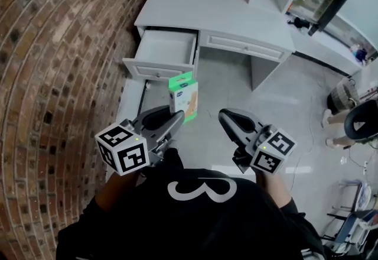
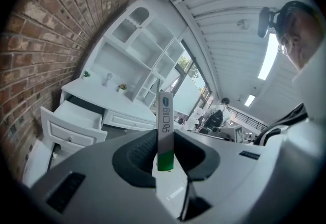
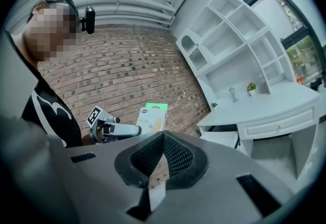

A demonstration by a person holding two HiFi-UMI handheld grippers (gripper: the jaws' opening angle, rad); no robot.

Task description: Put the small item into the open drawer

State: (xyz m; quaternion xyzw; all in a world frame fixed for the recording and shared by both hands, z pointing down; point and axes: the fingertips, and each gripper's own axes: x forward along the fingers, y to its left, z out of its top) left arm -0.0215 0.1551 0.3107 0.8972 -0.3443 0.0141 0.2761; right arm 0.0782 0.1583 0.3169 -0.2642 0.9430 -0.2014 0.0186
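The small item is a flat white and green box (image 1: 183, 98), held upright in the air in front of the person. My left gripper (image 1: 175, 118) is shut on the box's lower edge. In the left gripper view the box (image 2: 164, 125) shows edge-on between the two pads. The open drawer (image 1: 165, 49) juts out of the white desk's left end, further ahead and apart from the box; it is also seen as a white drawer (image 2: 74, 118) at the left. My right gripper (image 1: 227, 119) hangs beside the box, shut and holding nothing. The right gripper view shows the box (image 3: 152, 117) and the left gripper (image 3: 109, 129).
A brick wall (image 1: 53, 64) runs along the left. The white desk (image 1: 224, 13) carries shelves, two small plants and a vase, and has a shut drawer (image 1: 242, 46) in the middle. An office chair (image 1: 360, 120) stands at the right. Grey floor lies between me and the desk.
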